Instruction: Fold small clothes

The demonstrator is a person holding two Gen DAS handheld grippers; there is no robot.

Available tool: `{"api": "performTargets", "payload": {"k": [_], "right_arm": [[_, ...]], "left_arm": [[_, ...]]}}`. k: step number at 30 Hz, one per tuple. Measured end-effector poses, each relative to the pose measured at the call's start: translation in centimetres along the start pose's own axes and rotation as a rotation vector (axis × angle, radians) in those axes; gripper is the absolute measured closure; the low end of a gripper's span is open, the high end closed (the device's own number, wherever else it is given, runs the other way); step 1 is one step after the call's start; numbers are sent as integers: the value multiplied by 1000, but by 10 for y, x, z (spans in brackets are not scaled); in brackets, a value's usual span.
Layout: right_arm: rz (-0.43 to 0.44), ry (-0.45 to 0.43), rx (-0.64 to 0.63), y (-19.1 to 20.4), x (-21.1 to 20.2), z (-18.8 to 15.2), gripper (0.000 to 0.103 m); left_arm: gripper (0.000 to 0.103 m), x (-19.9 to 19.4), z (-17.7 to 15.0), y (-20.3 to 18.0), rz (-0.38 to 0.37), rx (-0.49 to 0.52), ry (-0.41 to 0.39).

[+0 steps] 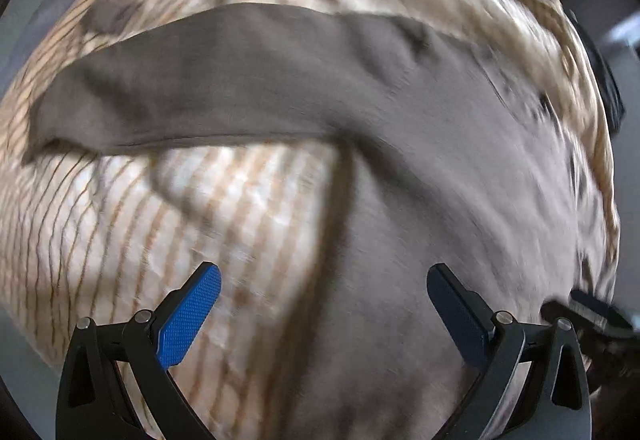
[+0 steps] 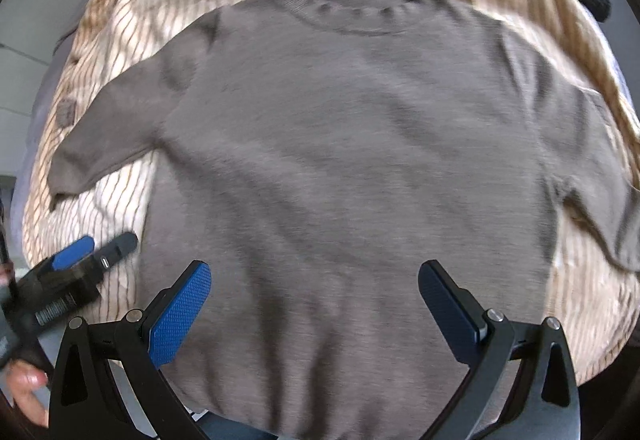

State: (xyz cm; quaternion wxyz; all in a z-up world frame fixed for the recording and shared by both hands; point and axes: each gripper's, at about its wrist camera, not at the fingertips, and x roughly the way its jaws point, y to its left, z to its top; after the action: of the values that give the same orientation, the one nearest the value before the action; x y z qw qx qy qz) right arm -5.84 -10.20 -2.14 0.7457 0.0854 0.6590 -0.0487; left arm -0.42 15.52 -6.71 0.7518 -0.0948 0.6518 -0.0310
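Grey sweater [image 2: 352,167] lies flat on striped blanket [image 2: 168,51]. Both claws, left [image 1: 324,314] and right [image 2: 314,310], gape empty. Pinch left sleeve [image 1: 180,91] at cuff, fold inward.

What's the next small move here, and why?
Probably lower the left gripper onto the near sleeve and grip its cuff, to fold it across the body. The grey sweater lies spread flat on the striped cloth, both sleeves still out to the sides, and both the left gripper and the right gripper are open and holding nothing.
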Motion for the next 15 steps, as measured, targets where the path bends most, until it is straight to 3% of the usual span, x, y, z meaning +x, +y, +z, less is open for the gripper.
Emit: {"api": "performTargets", "payload": {"k": [4, 9, 15], "right_arm": [[36, 28, -28, 20, 19, -7, 0], [90, 32, -80, 44, 37, -15, 0], [149, 13, -137, 68, 50, -18, 0]], "left_arm": [[0, 5, 16, 58, -93, -134, -53], [0, 13, 40, 134, -66, -310, -182], [0, 26, 67, 195, -39, -436, -322]]}}
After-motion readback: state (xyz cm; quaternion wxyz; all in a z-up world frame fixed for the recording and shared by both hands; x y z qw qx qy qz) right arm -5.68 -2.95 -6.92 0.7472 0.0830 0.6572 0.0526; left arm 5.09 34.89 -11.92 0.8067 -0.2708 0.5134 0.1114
